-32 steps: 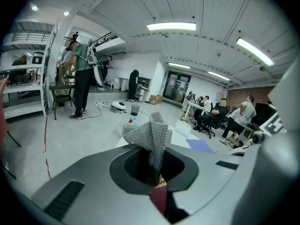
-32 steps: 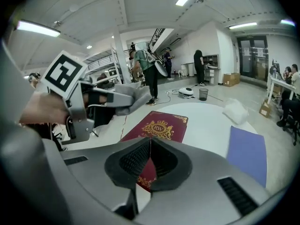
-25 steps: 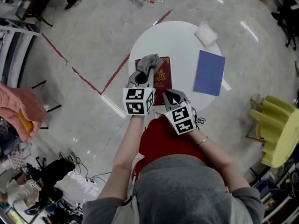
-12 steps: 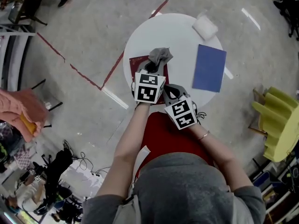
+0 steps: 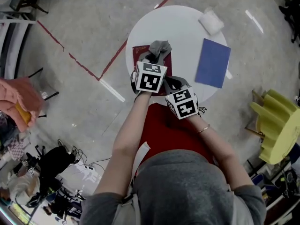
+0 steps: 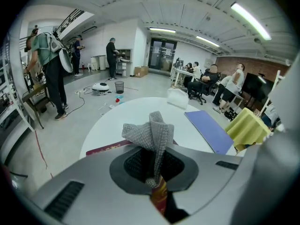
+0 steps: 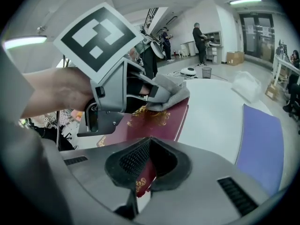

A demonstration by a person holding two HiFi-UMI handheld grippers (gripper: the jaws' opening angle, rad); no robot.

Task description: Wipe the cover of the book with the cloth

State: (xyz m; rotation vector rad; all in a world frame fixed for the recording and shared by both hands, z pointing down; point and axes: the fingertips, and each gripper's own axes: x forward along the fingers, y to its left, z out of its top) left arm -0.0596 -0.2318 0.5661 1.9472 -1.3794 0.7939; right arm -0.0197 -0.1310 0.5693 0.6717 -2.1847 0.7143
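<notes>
1. Your dark red book with the gold emblem on its cover (image 5: 139,53) (image 7: 157,121) (image 6: 107,147) lies flat on the round white surface (image 5: 183,32) (image 6: 126,114) (image 7: 211,111), at the edge nearest you and towards its left side.
2. The grey woven cloth (image 5: 160,47) (image 6: 150,135) (image 7: 169,94) sits bunched over the far half of the cover, its loose folds sticking up above the gripper.
3. Your left gripper (image 5: 152,60) (image 6: 154,172) (image 7: 117,90) is clamped on that cloth: its view shows the fabric pinched between the closed jaws, with the red cover just beneath.
4. Your right gripper (image 5: 172,82) (image 7: 143,170) is closed on the near edge of the book, the red cover caught between its dark pads. It sits just beside the left gripper, on its right.
5. A flat violet-blue rectangular folder (image 5: 213,62) (image 6: 208,128) (image 7: 260,139) lies on the right part of the surface, apart from the book.
6. A crumpled white packet (image 5: 211,21) (image 6: 180,97) (image 7: 246,86) rests near the far right rim.
7. A yellow chair (image 5: 276,125) (image 6: 246,128) stands on the grey floor to the right of the surface.
8. People stand and sit in the room beyond, seen in both gripper views.
</notes>
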